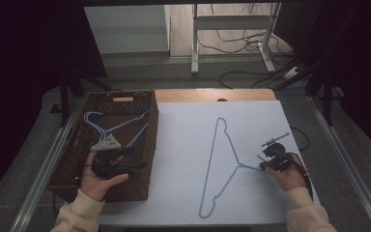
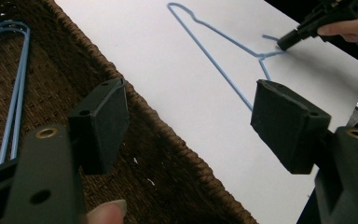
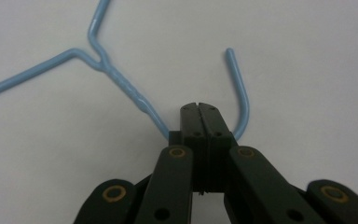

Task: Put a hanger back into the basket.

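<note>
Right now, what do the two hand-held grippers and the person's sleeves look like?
Both are black. The left hand-held gripper carries a grey three-cornered plate on top; the right hand-held gripper trails a black cable. Brass-coloured rivets mark the jaw arms. The sleeves are cream.

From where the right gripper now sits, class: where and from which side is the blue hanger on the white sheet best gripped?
Grip the hanger at its hook, coming from the table's right side. The hanger lies flat with the hook curving off the twisted neck toward that side; the right gripper is shut there.
</note>
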The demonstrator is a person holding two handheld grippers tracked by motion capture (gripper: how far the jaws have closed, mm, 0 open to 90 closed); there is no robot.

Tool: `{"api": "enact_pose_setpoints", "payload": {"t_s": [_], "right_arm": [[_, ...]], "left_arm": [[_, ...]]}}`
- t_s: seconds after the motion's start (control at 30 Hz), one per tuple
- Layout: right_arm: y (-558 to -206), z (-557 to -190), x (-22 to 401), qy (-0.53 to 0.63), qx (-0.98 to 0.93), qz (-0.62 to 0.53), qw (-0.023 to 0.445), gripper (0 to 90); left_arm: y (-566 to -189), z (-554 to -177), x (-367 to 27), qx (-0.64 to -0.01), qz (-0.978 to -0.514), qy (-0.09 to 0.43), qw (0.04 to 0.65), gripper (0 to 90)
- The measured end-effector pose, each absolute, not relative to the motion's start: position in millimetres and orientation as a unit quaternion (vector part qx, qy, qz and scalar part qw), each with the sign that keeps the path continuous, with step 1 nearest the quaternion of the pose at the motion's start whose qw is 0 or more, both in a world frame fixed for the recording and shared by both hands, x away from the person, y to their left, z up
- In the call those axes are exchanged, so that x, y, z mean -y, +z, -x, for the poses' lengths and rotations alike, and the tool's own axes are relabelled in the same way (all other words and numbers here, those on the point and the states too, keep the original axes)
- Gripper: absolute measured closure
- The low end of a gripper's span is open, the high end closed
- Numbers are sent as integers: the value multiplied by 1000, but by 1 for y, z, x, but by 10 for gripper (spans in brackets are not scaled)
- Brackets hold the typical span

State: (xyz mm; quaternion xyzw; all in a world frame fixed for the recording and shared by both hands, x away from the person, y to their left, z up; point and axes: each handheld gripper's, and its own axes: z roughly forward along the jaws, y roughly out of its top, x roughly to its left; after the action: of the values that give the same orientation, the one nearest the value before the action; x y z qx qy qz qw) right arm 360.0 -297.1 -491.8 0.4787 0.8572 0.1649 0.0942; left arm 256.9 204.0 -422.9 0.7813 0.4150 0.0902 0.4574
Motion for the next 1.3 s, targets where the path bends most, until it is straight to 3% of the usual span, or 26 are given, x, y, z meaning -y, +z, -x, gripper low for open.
{"api": "enact_pose_setpoints", "payload": {"t_s": [0.63,0.93,1.03,1.13,1.3], "right_arm": [[-494,-315,265,178,-892,-416,7,898],[-494,-312,253,179,-902,-394,14,876],[-491,-311,245,182,-907,-378,40,753],[-491,-313,237,179,-912,-366,44,716],[-494,-310,223,142,-924,-349,60,765]], "left_arm": [[-423,-258,-201,-413,-783,89,457,276],[-423,-258,-202,-414,-783,90,457,275],[-423,-258,-201,-414,-783,89,457,275],[-424,-258,-200,-413,-784,89,455,275],[-423,-258,-200,-412,-784,89,455,275]]}}
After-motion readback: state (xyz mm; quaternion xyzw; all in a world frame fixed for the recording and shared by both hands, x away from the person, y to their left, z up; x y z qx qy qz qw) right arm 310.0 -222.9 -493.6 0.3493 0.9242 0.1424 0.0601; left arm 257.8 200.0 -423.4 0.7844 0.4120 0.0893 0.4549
